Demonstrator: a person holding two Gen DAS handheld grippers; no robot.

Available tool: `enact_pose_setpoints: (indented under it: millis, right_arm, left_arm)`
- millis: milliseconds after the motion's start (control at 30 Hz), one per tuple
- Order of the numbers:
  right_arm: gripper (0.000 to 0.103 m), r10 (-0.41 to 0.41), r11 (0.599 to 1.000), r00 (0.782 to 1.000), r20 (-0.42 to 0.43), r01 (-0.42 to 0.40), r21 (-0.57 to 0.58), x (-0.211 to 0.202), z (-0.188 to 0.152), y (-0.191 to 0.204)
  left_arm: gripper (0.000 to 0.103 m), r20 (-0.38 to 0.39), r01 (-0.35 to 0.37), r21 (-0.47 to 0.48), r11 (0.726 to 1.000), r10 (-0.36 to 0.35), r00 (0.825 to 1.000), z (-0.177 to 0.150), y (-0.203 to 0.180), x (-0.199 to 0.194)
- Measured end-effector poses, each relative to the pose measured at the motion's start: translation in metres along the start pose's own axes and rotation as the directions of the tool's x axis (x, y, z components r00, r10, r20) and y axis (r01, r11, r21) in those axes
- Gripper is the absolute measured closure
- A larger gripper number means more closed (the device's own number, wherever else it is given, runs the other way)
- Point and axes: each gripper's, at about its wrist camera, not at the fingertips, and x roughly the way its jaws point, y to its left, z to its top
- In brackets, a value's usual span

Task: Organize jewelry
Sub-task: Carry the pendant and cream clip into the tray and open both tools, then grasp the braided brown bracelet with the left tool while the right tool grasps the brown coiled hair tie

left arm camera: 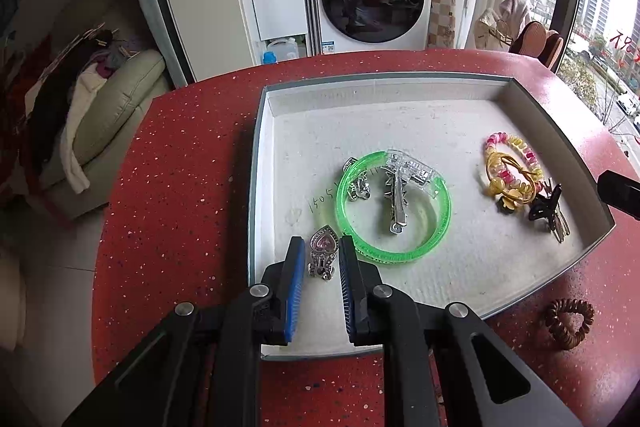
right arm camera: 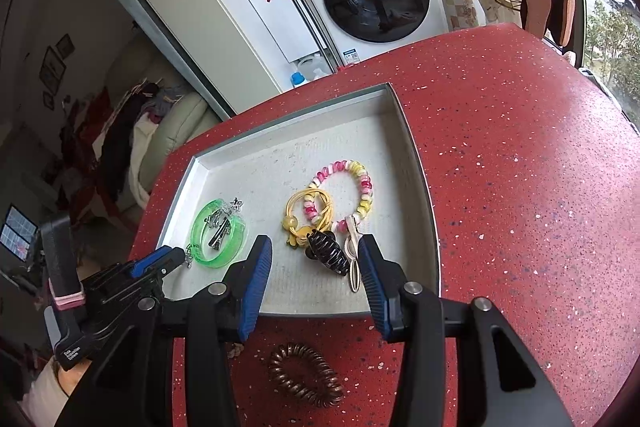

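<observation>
Inside the tray (left arm camera: 260, 147), bangle (left arm camera: 394, 207) left of hair ties (left arm camera: 512, 171); coil tie (left arm camera: 570, 323) outside (on the table (left arm camera: 180, 167)).

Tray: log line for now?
left tongs: gripping heart charm | right tongs: open near claw clip | coil tie: outside tray

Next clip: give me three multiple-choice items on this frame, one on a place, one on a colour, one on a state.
1. Where is the brown coil hair tie?
A. in the tray
B. on the red table outside the tray
C. in the right gripper

2. What colour is the bangle?
A. green
B. blue
C. red

3. What is between the left gripper fingers?
A. nothing
B. the black claw clip
C. a heart pendant

Key: 1 B, it lies on the table in front of the tray. 2 A, translucent green. 3 C, the pendant sits between the blue pads.
</observation>
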Motion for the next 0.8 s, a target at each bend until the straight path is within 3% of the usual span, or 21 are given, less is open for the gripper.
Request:
enact_pose_setpoints:
  millis: [233,300,333,500,600,633,667,800]
  right_arm:
    - [0.052,0.016,1.0,1.0,0.003,-0.016,-0.009,-0.014,-0.01,0.005]
    - [0.046,0.026,1.0,1.0,0.006,-0.026,-0.011,-0.019,-0.014,0.006]
    - [0.043,0.028,0.999,1.0,0.01,-0.028,-0.016,-0.022,-0.016,0.007]
    - [0.02,0.0,0.997,0.999,0.048,0.004,-0.083,-0.039,-0.028,0.017]
    - [0.014,-0.011,0.995,0.998,0.068,0.018,-0.101,-0.048,-0.036,0.018]
    - [0.003,-0.012,0.995,0.997,0.071,0.019,-0.102,-0.05,-0.04,0.018]
    - [0.0,-0.012,0.995,0.997,0.077,0.02,-0.101,-0.052,-0.043,0.017]
    - [0.0,-0.012,0.996,0.996,0.083,0.02,-0.09,-0.057,-0.055,0.014]
  left_arm:
    - [0.067,0.03,0.011,-0.019,1.0,-0.011,0.999,-0.001,0.003,-0.013]
    - [0.009,0.033,0.02,-0.037,0.999,-0.019,0.999,-0.001,0.006,-0.018]
    - [0.0,0.061,0.007,-0.057,0.998,-0.003,0.998,-0.002,0.008,-0.023]
    - [0.0,0.093,0.001,-0.049,0.999,0.003,0.996,-0.007,0.01,-0.037]
    - [0.0,0.098,-0.003,-0.041,0.999,0.007,0.995,-0.015,0.009,-0.046]
    - [0.0,0.097,-0.003,-0.04,0.999,0.007,0.995,-0.018,0.009,-0.048]
    - [0.0,0.095,-0.005,-0.04,0.999,0.009,0.995,-0.022,0.006,-0.051]
    - [0.0,0.089,-0.008,-0.038,0.999,0.012,0.996,-0.037,0.003,-0.06]
